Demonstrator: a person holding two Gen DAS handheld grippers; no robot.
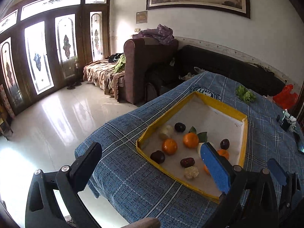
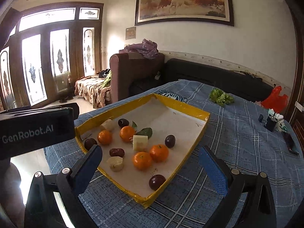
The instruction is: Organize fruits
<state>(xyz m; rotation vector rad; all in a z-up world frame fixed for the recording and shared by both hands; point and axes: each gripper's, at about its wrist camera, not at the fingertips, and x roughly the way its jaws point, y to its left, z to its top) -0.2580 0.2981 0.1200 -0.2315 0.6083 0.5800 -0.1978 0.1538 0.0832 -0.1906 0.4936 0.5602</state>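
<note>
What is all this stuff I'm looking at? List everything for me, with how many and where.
Tray: one, yellow rim, white floor, on the table.
Oranges: four, orange, inside the tray; one has green leaves.
Dark fruits: five, dark red, scattered in the tray.
Pale chunks: three, cream, in the tray.
Tablecloth: one, blue plaid, covering the table.
Lettuce: one bunch, green, on the cloth beyond the tray.
Red bag: one, at the far right edge.
Sofas: brown and black, behind the table.
Painting: one, on the wall.
Left claw: open, empty.
Right claw: open, empty.
</note>
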